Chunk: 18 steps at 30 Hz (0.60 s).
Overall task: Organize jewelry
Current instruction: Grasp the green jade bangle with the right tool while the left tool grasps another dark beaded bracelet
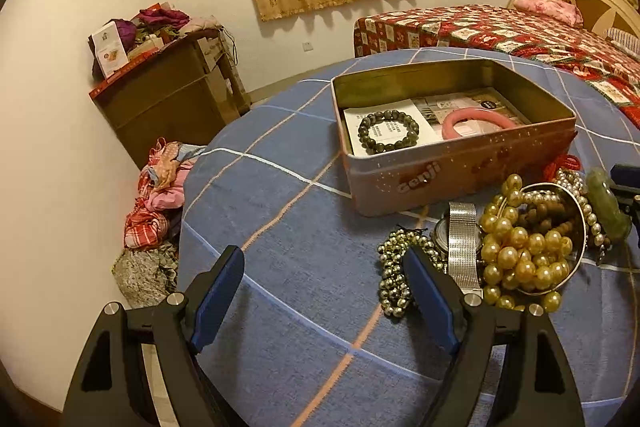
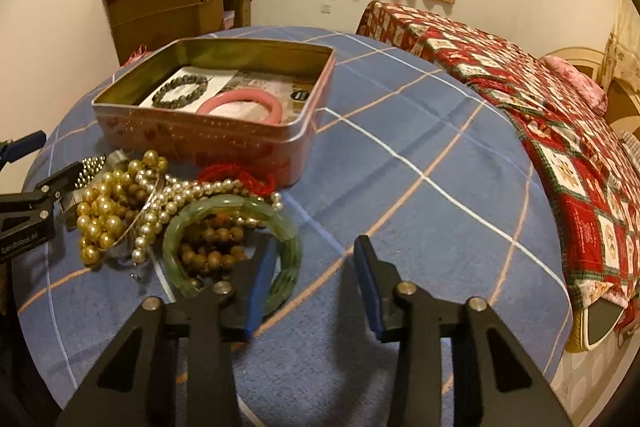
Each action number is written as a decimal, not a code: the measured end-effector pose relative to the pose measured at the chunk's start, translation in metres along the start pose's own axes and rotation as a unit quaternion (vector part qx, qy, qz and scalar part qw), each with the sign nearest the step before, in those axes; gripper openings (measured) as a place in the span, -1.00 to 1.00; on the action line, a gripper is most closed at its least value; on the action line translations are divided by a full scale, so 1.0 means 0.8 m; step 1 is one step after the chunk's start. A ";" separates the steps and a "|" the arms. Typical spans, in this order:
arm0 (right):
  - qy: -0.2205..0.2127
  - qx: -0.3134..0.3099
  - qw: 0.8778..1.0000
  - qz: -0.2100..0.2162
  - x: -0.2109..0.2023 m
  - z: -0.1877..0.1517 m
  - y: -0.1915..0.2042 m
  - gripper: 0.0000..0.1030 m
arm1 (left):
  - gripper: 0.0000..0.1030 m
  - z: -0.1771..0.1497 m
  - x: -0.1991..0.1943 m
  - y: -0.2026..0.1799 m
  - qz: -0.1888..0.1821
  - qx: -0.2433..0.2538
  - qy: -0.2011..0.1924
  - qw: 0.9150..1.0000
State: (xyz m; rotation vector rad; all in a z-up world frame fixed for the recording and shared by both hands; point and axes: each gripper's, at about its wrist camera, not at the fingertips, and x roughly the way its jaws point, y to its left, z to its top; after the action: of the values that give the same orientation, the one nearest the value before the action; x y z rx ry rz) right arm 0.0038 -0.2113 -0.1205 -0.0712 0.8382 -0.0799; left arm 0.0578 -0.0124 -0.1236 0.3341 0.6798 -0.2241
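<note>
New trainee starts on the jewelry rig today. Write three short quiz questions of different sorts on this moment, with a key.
1. True or false: the pink tin already holds a dark beaded bracelet and a pink bangle.
2. Multiple choice: the green bangle lies nearest which gripper? A) left gripper B) right gripper C) neither, it is in the tin.
3. Fill in: both grippers are ____ and hold nothing.

Key
1. True.
2. B. In the right wrist view, one of the right gripper's fingers overlaps the bangle's rim.
3. Open. The jaws of each stand wide apart over the blue checked tablecloth.
</note>
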 end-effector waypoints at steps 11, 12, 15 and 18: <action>-0.002 -0.014 1.000 0.001 -0.002 -0.004 0.008 -0.73 | 0.31 -0.002 -0.004 -0.002 -0.031 -0.002 0.000 1.000; -0.003 -0.015 1.000 -0.001 -0.003 -0.006 0.008 -0.73 | 0.31 -0.002 -0.005 -0.001 -0.032 -0.004 -0.002 0.999; -0.004 -0.015 1.000 -0.002 -0.003 -0.007 0.009 -0.73 | 0.31 -0.002 -0.005 -0.003 -0.049 -0.005 0.003 0.999; -0.003 -0.013 1.000 -0.002 -0.003 -0.007 0.009 -0.73 | 0.30 -0.004 -0.003 -0.009 -0.056 0.003 0.008 0.998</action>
State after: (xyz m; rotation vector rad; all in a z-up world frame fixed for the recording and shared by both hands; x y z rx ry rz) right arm -0.0014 -0.2042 -0.1230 -0.0978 0.8325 -0.0719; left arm 0.0520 -0.0175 -0.1260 0.3047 0.7153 -0.3307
